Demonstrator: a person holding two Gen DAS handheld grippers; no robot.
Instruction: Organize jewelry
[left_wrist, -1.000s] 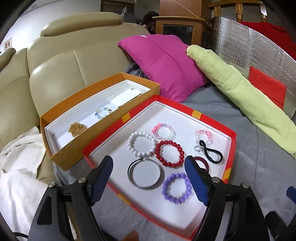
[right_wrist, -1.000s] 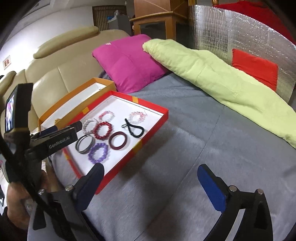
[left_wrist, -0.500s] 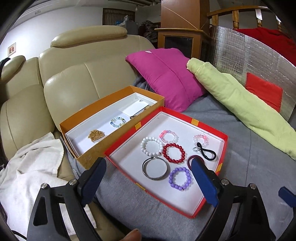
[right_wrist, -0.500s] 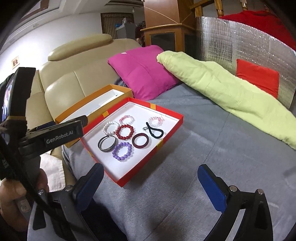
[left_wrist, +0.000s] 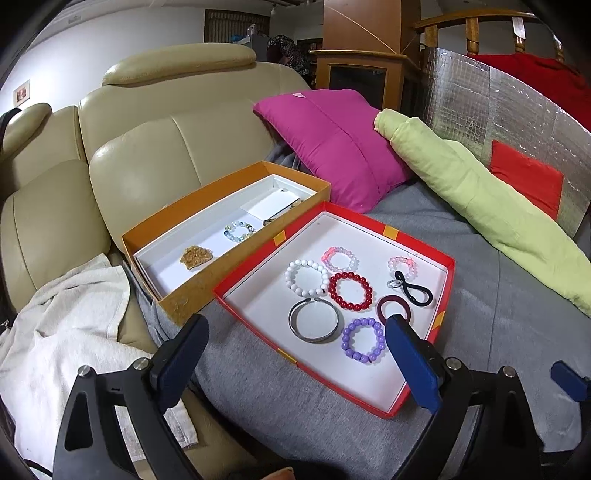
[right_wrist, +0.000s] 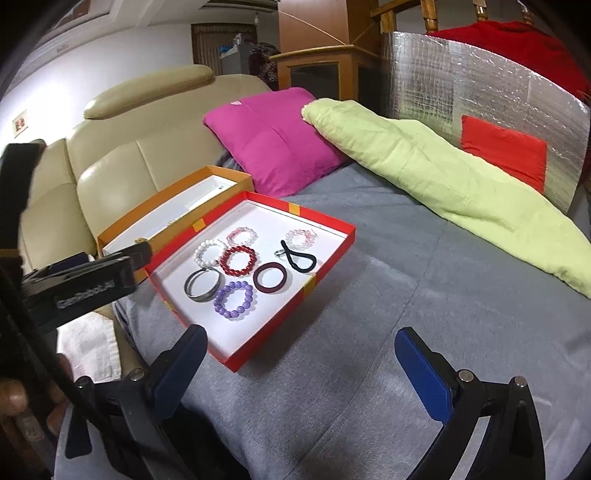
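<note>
A red tray (left_wrist: 354, 217) on the grey cover holds several bracelets: white beads (left_wrist: 290, 275), red beads (left_wrist: 332, 291), purple beads (left_wrist: 344, 338), a silver bangle (left_wrist: 314, 338), a dark maroon ring (left_wrist: 382, 306), a black hair tie (left_wrist: 413, 291) and two pink bead bracelets. Beside it an orange box (left_wrist: 192, 295) holds a pale bead bracelet (left_wrist: 240, 231) and a golden clump (left_wrist: 195, 256). My left gripper (left_wrist: 297, 322) hovers before the tray's near edge, its jaws opening and nothing between them. My right gripper (right_wrist: 301, 334) stands open over the cover, right of the tray (right_wrist: 236, 354).
A beige leather sofa (left_wrist: 166, 147) rises behind the boxes. A magenta cushion (left_wrist: 332, 147), a rolled green blanket (left_wrist: 480, 206) and a silver foil panel (left_wrist: 480, 103) line the back and right. A white towel (left_wrist: 66, 332) lies at the left. A hand (right_wrist: 14, 398) holds the left gripper.
Both grippers have drawn back from the tray, so it looks smaller and farther. The left jaws have spread wider and no longer frame the silver bangle.
</note>
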